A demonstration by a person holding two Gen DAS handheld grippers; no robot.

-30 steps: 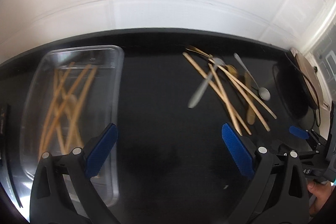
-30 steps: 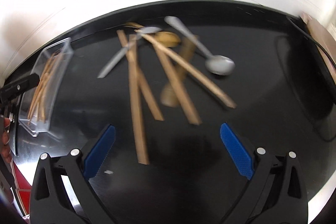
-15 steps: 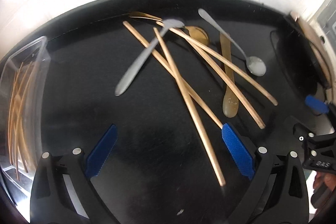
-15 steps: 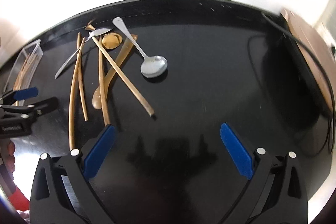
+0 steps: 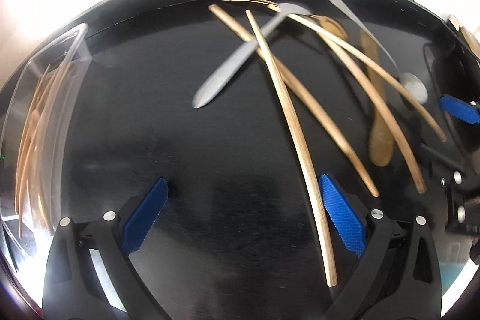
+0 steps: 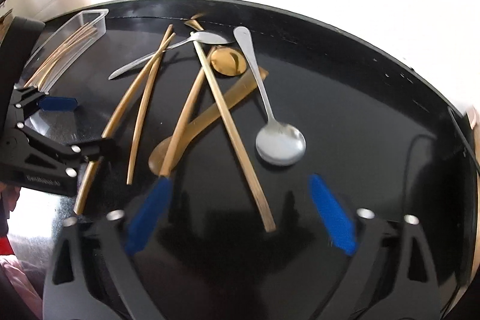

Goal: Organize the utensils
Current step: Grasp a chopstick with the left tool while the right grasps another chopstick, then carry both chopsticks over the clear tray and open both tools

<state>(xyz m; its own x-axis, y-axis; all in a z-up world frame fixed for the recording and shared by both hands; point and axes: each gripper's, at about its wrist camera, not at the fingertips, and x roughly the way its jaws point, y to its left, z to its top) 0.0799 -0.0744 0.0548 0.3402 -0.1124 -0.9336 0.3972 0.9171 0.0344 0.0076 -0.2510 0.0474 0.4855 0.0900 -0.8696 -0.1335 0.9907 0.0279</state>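
A loose pile of utensils lies on the black table [image 5: 156, 122]: several wooden chopsticks [image 5: 294, 128], a silver spoon [image 6: 279, 140], a second silver spoon [image 5: 228, 71], a gold spoon [image 6: 228, 62] and a wooden spoon [image 6: 207, 116]. My left gripper [image 5: 243, 215] is open just above the table, its right pad beside the near end of one chopstick. My right gripper [image 6: 240, 215] is open over the near ends of the chopsticks, with the silver spoon just ahead. The left gripper also shows at the left of the right wrist view [image 6: 57, 125].
A clear plastic tray [image 5: 60, 98] holding several chopsticks stands at the left; it also shows in the right wrist view [image 6: 75, 38]. A black cable [image 6: 420, 146] and a wooden board edge [image 6: 475, 116] lie at the right. A white wall runs behind the table.
My left gripper has swung right from the tray to the pile and closed in on it. My right gripper has turned back left toward the pile. Both stayed open.
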